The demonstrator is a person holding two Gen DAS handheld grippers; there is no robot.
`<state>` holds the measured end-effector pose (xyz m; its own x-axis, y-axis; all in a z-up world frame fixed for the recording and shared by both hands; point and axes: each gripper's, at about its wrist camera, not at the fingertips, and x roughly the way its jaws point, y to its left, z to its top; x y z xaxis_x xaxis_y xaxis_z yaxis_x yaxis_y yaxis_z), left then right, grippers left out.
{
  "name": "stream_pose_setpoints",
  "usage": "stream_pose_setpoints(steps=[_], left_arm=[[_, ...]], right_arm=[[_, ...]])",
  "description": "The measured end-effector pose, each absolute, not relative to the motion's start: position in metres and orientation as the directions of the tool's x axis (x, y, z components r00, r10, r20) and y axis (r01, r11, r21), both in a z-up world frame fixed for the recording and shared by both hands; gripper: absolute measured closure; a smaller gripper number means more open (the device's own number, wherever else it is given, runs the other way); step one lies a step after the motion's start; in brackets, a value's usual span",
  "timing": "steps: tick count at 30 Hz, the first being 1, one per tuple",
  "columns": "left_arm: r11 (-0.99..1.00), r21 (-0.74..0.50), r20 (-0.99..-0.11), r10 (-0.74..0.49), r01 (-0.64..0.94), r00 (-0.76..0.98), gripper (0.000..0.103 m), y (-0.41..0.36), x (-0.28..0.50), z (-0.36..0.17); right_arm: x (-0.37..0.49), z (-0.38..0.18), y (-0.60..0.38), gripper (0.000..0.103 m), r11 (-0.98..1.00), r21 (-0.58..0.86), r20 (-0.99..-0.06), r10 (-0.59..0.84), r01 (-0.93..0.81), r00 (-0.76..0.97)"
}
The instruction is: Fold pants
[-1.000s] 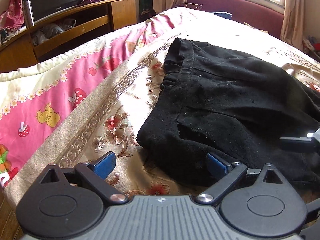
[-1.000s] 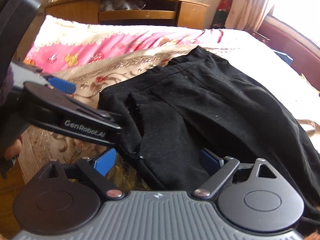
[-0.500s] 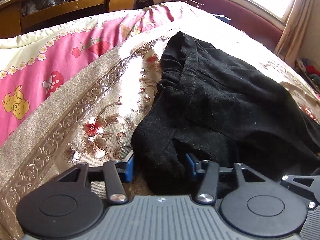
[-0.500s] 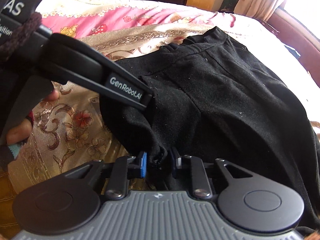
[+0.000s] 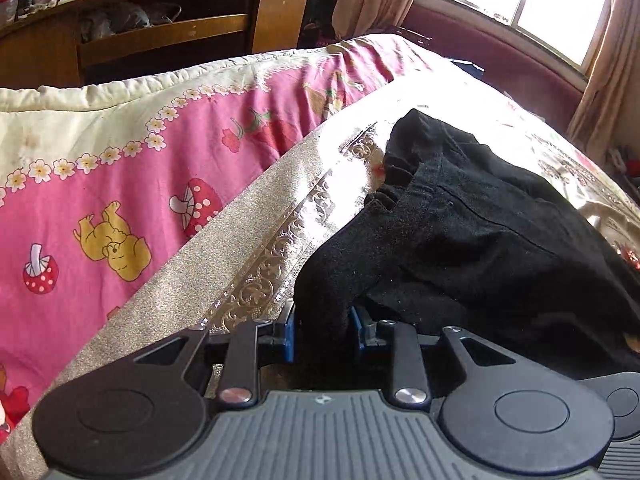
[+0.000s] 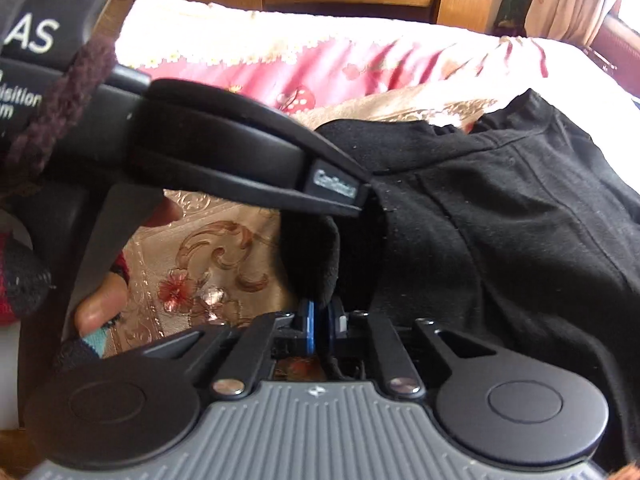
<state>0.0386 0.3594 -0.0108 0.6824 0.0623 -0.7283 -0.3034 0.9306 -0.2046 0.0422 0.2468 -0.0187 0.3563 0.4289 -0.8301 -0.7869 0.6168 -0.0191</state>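
Observation:
Black pants lie crumpled on the bed, with the waistband toward the far end. My left gripper has a thick bunch of the near pants edge between its blue pads, and its jaws are still closing on it. My right gripper pinches a thin fold of the pants at their near edge, its jaws closing and almost together. In the right wrist view the left gripper's finger reaches across onto the same edge just beyond, held by a person's hand.
The bed carries a gold floral cover and a pink cartoon quilt to the left. A wooden cabinet stands behind the bed. A maroon headboard and a curtained window are at the far right.
Both grippers went from wide open to closed on the pants' near edge. Both moved forward over the bed, with the cloth bunching up between their pads.

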Motion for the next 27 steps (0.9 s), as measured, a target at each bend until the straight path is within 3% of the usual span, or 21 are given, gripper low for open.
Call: stream_pose_setpoints(steps=[4, 9, 12, 17, 23, 27], left_arm=[[0.957, -0.115, -0.696, 0.115, -0.267, 0.709, 0.061, 0.339, 0.03, 0.004], [0.934, -0.172, -0.699, 0.108, -0.313, 0.707, 0.059, 0.338, 0.024, 0.012], [0.933, -0.168, -0.667, 0.131, -0.319, 0.734, 0.058, 0.324, 0.012, 0.025], [0.976, -0.077, -0.598, 0.12, -0.206, 0.793, 0.056, 0.256, 0.013, 0.052], [0.997, -0.034, -0.583, -0.082, 0.076, 0.809, 0.046, 0.132, 0.037, 0.061], [0.962, -0.052, -0.634, -0.24, 0.269, 0.735, 0.046, 0.046, 0.051, 0.049]], right_arm=[[0.041, 0.006, 0.199, 0.091, 0.675, 0.102, -0.784, 0.506, -0.731, 0.358], [0.042, 0.035, 0.098, 0.088, 0.827, 0.172, -0.756, 0.459, -0.535, 0.466], [0.043, 0.04, 0.011, 0.079, 0.933, 0.196, -0.768, 0.336, -0.301, 0.544], [0.018, 0.041, -0.149, 0.078, 0.976, 0.145, -0.783, 0.011, 0.165, 0.621], [-0.035, 0.023, -0.297, 0.063, 0.817, 0.141, -0.763, -0.271, 0.559, 0.587], [-0.054, -0.003, -0.359, 0.062, 0.693, 0.33, -0.778, -0.184, 0.64, 0.6]])
